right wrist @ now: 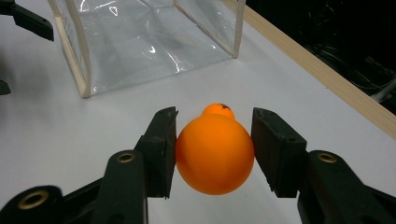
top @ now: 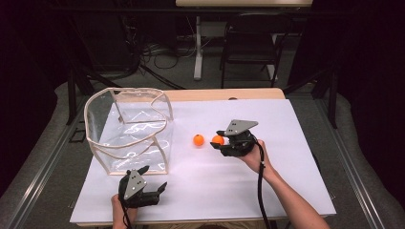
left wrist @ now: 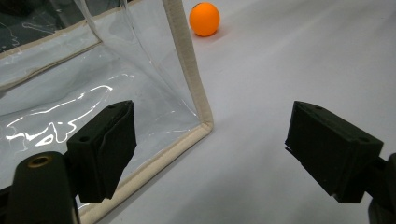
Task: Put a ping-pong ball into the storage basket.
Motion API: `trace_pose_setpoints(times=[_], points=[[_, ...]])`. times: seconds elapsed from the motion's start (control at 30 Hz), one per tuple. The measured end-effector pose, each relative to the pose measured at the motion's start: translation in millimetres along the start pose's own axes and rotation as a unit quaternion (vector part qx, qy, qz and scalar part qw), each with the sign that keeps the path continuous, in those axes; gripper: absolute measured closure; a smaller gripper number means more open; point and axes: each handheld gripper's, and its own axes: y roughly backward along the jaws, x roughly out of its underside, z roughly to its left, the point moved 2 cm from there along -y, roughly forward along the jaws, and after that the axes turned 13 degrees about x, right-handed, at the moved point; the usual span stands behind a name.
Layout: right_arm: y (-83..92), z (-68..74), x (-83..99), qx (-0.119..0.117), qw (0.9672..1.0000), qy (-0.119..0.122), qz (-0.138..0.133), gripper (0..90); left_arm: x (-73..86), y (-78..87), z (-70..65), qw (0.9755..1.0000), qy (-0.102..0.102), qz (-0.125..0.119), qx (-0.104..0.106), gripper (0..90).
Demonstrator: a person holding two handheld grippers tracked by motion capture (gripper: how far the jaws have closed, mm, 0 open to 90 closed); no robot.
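Note:
An orange ball (right wrist: 215,154) sits pinched between the pads of my right gripper (right wrist: 214,151), which is shut on it; from above that ball (top: 218,140) and right gripper (top: 220,141) are at the table's middle. A second orange ball (top: 198,140) lies loose on the white table just left of it, and peeks out behind the held ball (right wrist: 217,110); it also lies far off in the left gripper view (left wrist: 204,18). A clear plastic bag with beige trim (top: 129,129) stands open at the left. My left gripper (top: 155,179) rests open by the bag's near corner (left wrist: 203,126), holding nothing.
The white table sheet (top: 267,191) spreads to the right and front of the grippers. A wooden table edge (right wrist: 322,70) runs along the far side. Beyond it, on the floor, are a chair (top: 248,43), cables and a white desk leg (top: 197,47).

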Motion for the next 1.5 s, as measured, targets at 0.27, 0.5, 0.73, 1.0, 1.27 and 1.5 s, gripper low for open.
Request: trace_pose_setpoints(times=[0.27, 0.5, 0.73, 1.0, 1.27, 1.5], points=[[-4.8, -0.2, -9.5, -0.004, 1.0, 0.002, -0.003, 51.3, -0.2, 0.3, 0.2, 1.0, 0.0, 0.0, 0.0, 16.1], [-7.4, 0.5, -18.0, -0.006, 0.9999, 0.008, -0.006, 51.3, 0.2, 1.4, 0.9, 1.0, 0.0, -0.001, -0.001, 16.1], [-9.5, 0.1, -23.7, -0.009, 0.9999, 0.012, -0.003, 51.3, 0.0, 1.2, 0.8, 1.0, -0.002, -0.001, 0.0, 16.1], [-13.6, -0.7, -29.5, -0.01, 0.9998, 0.015, 0.001, 51.3, -0.2, 1.3, 0.4, 1.0, -0.003, -0.002, 0.001, 16.1], [-19.0, 0.2, -37.5, -0.012, 0.9996, 0.024, 0.005, 51.4, -0.1, 1.6, 0.6, 1.0, -0.001, -0.003, 0.0, 16.1], [-22.5, -1.7, -42.4, -0.015, 0.9995, 0.026, 0.008, 51.3, -0.1, 1.7, 0.7, 1.0, -0.001, -0.004, 0.0, 16.1]])
